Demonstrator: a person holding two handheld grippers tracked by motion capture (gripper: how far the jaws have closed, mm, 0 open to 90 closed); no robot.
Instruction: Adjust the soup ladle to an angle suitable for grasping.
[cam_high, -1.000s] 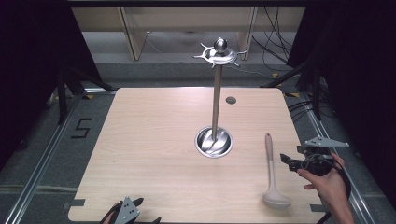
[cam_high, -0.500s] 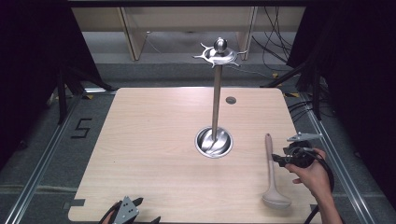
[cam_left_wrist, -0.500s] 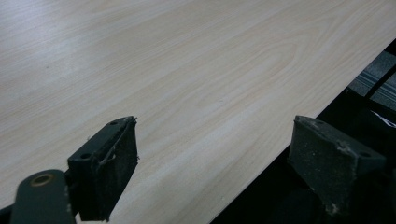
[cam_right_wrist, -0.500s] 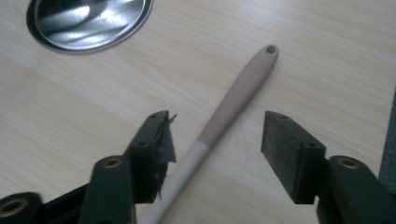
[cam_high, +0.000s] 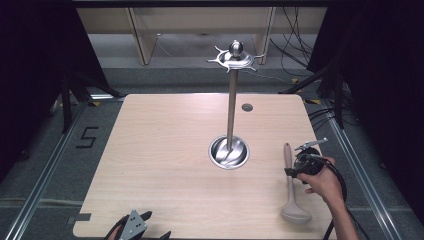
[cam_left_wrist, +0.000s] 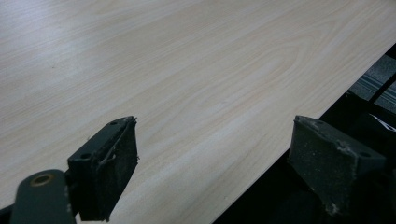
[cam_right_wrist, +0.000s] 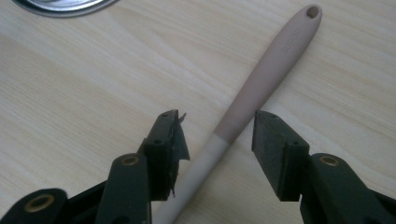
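Grasp in progress, nothing lifted yet.
I'm closing the right tool (cam_right_wrist: 217, 133) around the ladle (cam_high: 291, 186) handle at the counter's (cam_high: 165, 150) near right; pads not yet touching. Left tool (cam_left_wrist: 212, 163) is idling wide open, empty. Hanging on the stand (cam_high: 231, 107) is still pending.

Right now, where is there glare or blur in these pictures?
High view: glare on the stand's shiny base, dark surroundings around the bright table. Left gripper view: the far table blurs. Right gripper view: sharp on the ladle handle, soft at the near jaws.
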